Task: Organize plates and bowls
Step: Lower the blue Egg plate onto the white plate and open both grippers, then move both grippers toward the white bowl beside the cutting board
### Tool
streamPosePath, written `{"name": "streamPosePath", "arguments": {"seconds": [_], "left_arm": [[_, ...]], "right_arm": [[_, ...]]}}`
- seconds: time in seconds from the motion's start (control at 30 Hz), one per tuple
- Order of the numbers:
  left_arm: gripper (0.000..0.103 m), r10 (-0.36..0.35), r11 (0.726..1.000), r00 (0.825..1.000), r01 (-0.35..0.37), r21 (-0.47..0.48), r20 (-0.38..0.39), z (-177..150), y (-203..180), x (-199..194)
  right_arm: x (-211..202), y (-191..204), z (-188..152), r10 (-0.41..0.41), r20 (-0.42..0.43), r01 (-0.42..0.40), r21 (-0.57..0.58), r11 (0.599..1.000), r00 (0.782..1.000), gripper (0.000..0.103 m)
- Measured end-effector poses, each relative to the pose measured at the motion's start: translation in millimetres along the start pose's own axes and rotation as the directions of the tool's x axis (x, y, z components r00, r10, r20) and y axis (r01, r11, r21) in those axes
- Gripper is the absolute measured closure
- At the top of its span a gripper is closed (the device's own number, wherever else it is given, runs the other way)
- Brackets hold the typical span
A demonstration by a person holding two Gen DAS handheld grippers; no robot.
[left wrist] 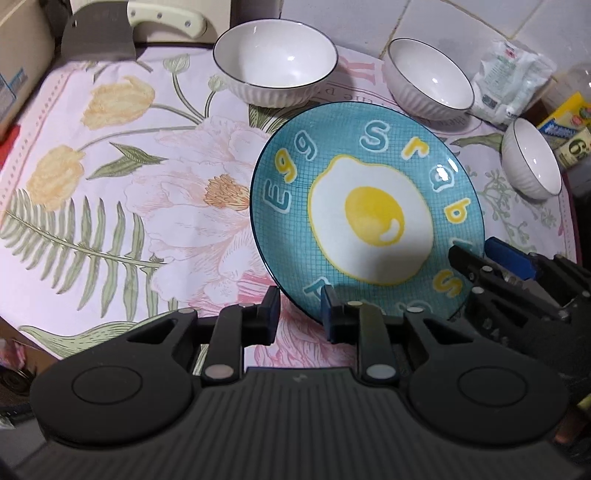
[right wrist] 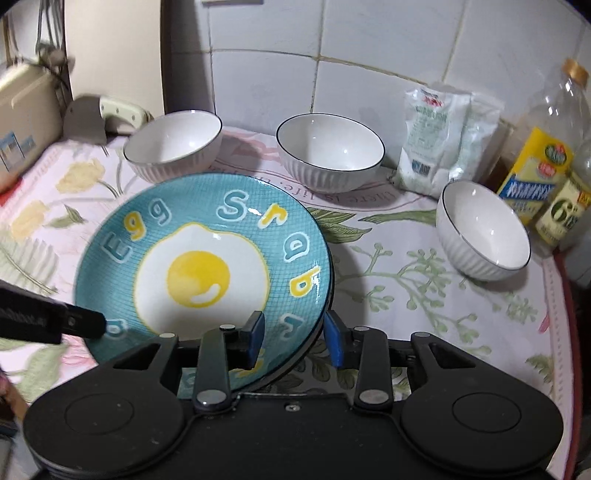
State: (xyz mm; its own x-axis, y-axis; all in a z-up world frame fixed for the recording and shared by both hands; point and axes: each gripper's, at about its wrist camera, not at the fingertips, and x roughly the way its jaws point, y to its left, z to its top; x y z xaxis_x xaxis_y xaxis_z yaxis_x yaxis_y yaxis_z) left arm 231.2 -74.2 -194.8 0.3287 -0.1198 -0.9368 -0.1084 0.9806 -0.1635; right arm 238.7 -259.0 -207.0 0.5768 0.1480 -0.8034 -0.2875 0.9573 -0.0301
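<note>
A blue plate [left wrist: 369,218] with a fried-egg print lies tilted on the flowered cloth; it also shows in the right wrist view [right wrist: 199,273]. My right gripper [right wrist: 293,338] straddles its near right rim, jaws apart, one finger over the plate and one outside. My left gripper [left wrist: 301,317] is open at the plate's near left rim, its right finger over the rim. Three white ribbed bowls stand behind: left [right wrist: 173,147], middle [right wrist: 330,151], right [right wrist: 484,229].
A cleaver [left wrist: 110,33] lies at the back left. A white packet [right wrist: 439,136], an oil bottle [right wrist: 546,155] and a jar [right wrist: 565,214] stand by the tiled wall at the right. A box [left wrist: 18,74] is at the left edge.
</note>
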Motion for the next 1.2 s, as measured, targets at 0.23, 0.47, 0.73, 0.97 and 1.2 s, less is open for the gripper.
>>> {"name": "streamPosePath", "arguments": {"seconds": [0.23,0.47,0.73,0.97,1.2], "left_arm": [[0.080,0.018,0.998,1.000,-0.019,0.054,0.020,-10,-15,-32],[0.074,-0.021,0.994,0.999,0.016,0.106,0.046,-29,-29,-72],[0.065,0.003,0.986,0.999,-0.012,0.167,0.049,-55,-53,-107],[0.057,0.026,0.983,0.995,-0.042,0.179,0.092,-69,-58,-138],[0.039,0.040,0.978,0.993,-0.062,0.198,0.114,-75,-57,-159]], "right_arm": [[-34,-21,-7,0.130,0.012,-0.131,0.083,0.988,0.991,0.052],[-79,-32,-13,0.207,0.054,-0.210,0.050,0.976,0.977,0.035],[-118,-41,-24,0.206,0.066,-0.208,0.019,0.978,0.976,0.033],[-151,-52,-30,0.183,0.096,-0.186,0.022,0.982,0.978,0.009],[-185,-50,-26,0.179,0.148,-0.173,-0.054,0.983,0.973,0.009]]}}
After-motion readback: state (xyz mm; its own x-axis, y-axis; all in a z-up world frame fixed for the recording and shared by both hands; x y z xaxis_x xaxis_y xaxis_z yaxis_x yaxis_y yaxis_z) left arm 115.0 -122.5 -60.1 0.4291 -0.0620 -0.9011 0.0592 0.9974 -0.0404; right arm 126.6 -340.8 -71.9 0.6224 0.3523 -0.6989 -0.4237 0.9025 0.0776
